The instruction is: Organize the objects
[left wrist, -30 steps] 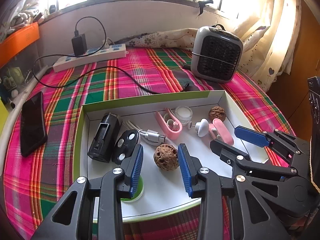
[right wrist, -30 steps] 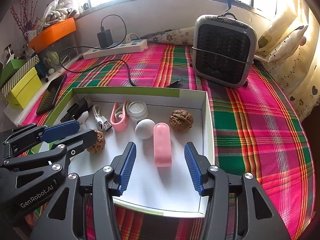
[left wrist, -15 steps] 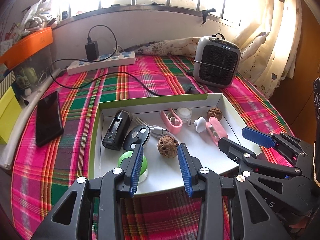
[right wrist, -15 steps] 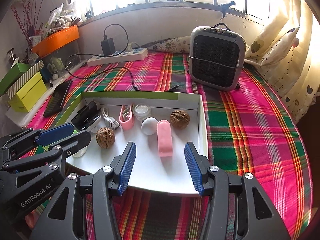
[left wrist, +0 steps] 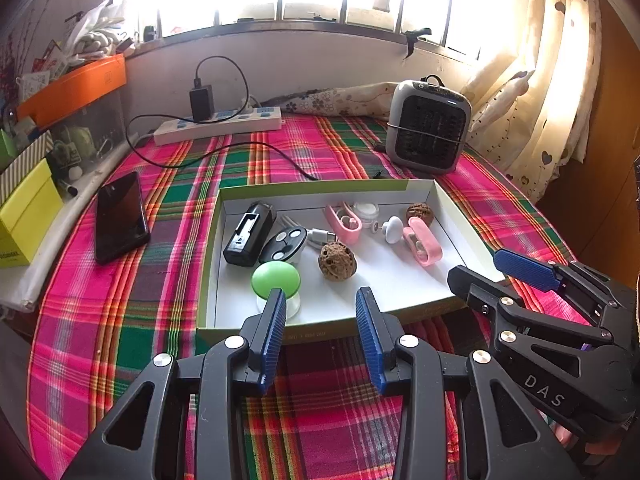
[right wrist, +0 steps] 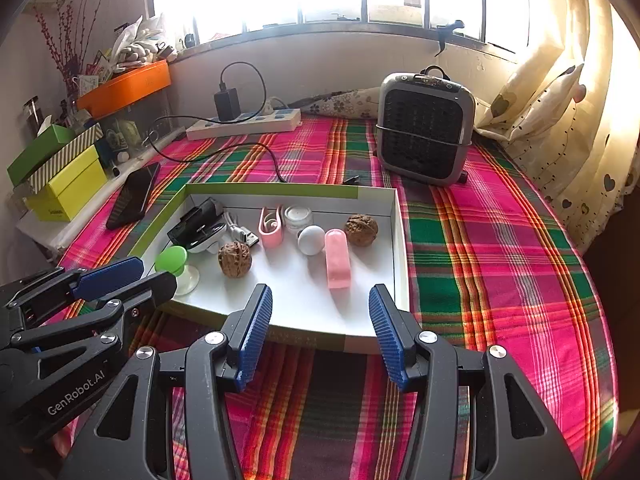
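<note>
The left gripper (left wrist: 321, 300) hangs over the plaid cloth (left wrist: 120, 320) at the near edge of the tray (left wrist: 444, 208), its jaws apart with nothing between them. The right gripper (right wrist: 320, 300) sits just beside it, also at the near edge, jaws apart and empty. Everything to be organized lies in the tray, beyond both sets of jaws. Just past the left jaw of the left gripper stands a green knob (left wrist: 276, 278) on a clear base. Ahead of the gap between those jaws lies a walnut (left wrist: 337, 260). Farther out and to the left are a black charger (left wrist: 250, 232) and a black fob (left wrist: 283, 244) side by side, with a white cable (left wrist: 318, 236) just beyond the fob. Ahead of the right gripper's gap lies a pink case (right wrist: 337, 258), pointing away from the jaws, with a white ball (right wrist: 311, 240) touching or nearly touching its left side. Beyond the case's far end, a little right, sits a second walnut (right wrist: 361, 230). A pink clip (right wrist: 270, 228) and a small jar (right wrist: 298, 214) lie by the tray's far wall. Outside the tray, well left of the jaws, a phone (left wrist: 120, 216) lies on the cloth; a heater (right wrist: 424, 128) stands far ahead to the right, and a power strip (right wrist: 244, 126) far ahead to the left.
</note>
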Available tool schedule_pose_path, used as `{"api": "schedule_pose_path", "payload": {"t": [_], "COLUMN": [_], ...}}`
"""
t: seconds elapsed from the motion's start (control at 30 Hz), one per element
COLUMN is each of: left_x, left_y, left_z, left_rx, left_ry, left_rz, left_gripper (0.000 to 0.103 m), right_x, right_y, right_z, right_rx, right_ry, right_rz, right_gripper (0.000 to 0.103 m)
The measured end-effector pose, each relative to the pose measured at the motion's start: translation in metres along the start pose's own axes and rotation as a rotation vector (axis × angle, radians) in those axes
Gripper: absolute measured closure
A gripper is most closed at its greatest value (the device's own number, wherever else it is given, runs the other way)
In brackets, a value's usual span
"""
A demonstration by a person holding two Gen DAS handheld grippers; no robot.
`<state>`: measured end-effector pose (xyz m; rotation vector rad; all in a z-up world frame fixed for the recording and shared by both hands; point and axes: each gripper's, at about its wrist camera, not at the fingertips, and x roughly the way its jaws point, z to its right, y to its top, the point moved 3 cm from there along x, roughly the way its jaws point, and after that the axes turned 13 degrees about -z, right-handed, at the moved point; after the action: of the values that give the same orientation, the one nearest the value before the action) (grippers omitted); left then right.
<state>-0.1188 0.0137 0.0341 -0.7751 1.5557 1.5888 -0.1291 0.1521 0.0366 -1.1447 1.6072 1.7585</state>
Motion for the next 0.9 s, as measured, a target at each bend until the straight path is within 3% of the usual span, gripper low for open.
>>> {"api": "schedule_pose_path", "payload": {"t": [0.47,0.9], "left_x": [-0.004,0.011], "left_y": [-0.035,-0.062], "left_z": [-0.008,-0.006], "left_rx": [-0.039,-0.055], "left_ry": [0.021,0.046], "left_rz": [-0.026,-0.099], "left_gripper": [0.069,0.069], "right_x": [-0.009,0.000], "right_y": [-0.031,-0.064], "right_z": [-0.010,-0.010], "right_rx": [-0.015,-0.003], "right_ry": [-0.012,-0.023], "right_rz": [-0.007,-0.070], "right_gripper": [0.052,0.052]}}
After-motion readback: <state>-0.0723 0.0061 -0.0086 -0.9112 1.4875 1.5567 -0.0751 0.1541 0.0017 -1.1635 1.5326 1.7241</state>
